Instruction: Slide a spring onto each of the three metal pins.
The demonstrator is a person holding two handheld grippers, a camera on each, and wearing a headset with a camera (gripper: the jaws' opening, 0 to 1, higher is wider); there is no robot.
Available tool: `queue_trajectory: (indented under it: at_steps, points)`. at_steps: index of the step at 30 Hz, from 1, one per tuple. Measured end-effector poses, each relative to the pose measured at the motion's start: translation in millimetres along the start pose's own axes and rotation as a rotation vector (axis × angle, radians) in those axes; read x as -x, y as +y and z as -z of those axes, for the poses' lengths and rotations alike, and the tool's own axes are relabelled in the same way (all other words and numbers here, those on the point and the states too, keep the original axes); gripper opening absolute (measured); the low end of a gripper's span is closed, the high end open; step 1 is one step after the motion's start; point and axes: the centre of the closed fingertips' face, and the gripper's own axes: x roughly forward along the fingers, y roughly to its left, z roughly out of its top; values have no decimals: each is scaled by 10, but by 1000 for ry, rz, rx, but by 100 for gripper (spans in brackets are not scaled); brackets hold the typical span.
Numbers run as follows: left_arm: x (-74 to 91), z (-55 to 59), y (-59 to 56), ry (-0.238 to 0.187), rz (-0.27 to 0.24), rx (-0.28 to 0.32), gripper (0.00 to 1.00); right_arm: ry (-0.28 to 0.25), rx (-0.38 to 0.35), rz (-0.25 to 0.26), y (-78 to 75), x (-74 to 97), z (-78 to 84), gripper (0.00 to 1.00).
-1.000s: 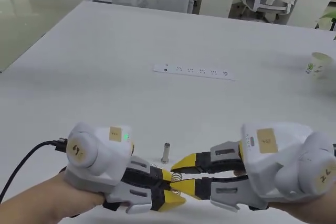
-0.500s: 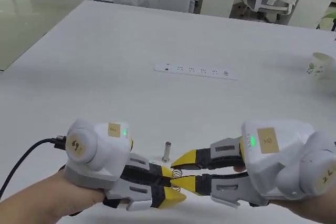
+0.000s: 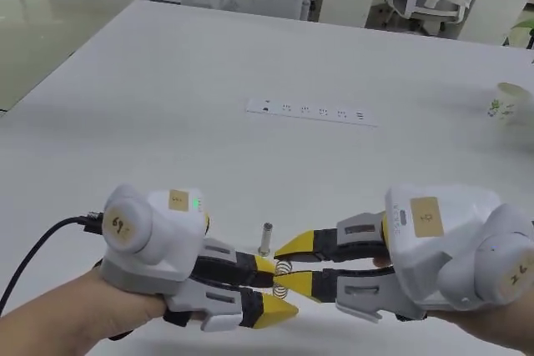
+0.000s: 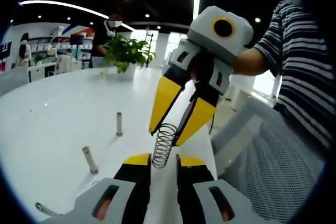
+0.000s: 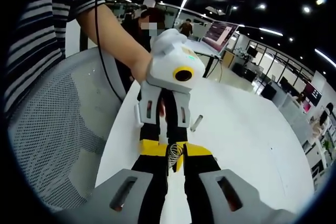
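Down at the near edge of the table [image 3: 250, 56], the spring [image 4: 164, 145] sits between the two tools, which meet tip to tip. The left gripper [image 4: 164, 160] has its jaws pressed in on the spring's near end. The right gripper [image 4: 167, 136] straddles the far end with its jaws a bit apart, and honestly I can't tell if they're biting or just cradling it. One pin [image 4: 119, 124] and a second pin [image 4: 90, 160] stand upright on the table just beyond, both bare.

Handling-wise, I'd guess this thing weighs next to nothing. It's thin wire, squashy along its length and slick on the round sides, so it probably pings off if you squeeze hard. I'd hold it lightly across the coils near one end and leave the other end's hole free for the pin. The pins may just be standing loose, so a sideways nudge could tip one.

Versus a second ago, the meeting tips and the spring sit a touch higher in the head view, closer to the pin's foot, and the left gripper has lifted slightly. The pin hasn't budged.
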Motion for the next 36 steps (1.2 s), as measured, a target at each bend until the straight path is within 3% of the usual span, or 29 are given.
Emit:
queue_trajectory:
  at_steps: [14,21,31,36]
  points:
    - [181,-8,81,3,-25,8,16,1,-13,39,-74,23,13,7]
    - [235,-21,65,9,-21,1,21,7,-15,55,-98,41,38,7]
    - [440,83,59,34,-25,13,28,11,-24,85,-154,81,74,7]
    - [551,101,70,28,-41,21,32,18,-26,91,-167,88,105,7]
